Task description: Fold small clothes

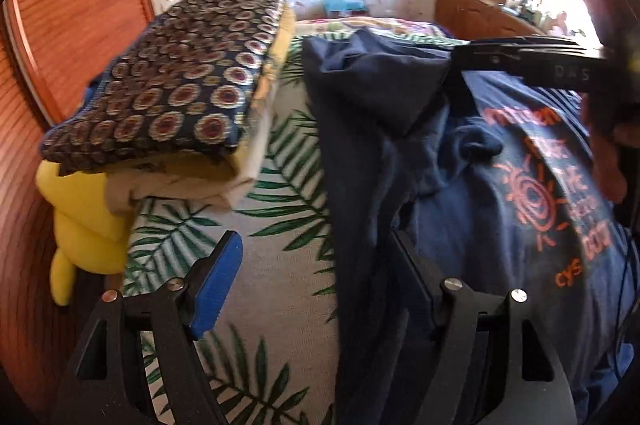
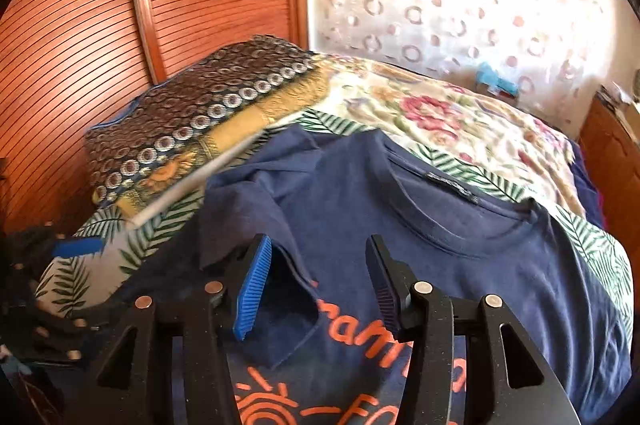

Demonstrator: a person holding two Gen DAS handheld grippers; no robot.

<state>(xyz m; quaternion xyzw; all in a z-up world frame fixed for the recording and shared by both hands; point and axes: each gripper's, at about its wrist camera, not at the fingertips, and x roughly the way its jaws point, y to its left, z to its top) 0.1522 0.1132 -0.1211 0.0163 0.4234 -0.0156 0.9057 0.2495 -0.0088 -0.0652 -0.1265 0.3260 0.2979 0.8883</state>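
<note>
Bed w/ leaf-print sheet (image 1: 276, 289): navy tee (image 2: 500, 265) lies print-up, sleeve (image 2: 256, 209) turned in for folding; both tools empty — left tool (image 1: 316, 289) wide, right tool (image 2: 316, 285) half-open over sleeve.

The navy T-shirt (image 2: 460, 233)'s orange print (image 2: 360, 377) is cut off below.

The T-shirt (image 2: 460, 225) in the middle is dark blue with orange letters and an orange sun. The bed cover (image 1: 280, 285) is white with green leaves. At upper left, folded cloth (image 1: 180, 81) has round rings. A yellow toy (image 1: 84, 225) sits lower left.
</note>
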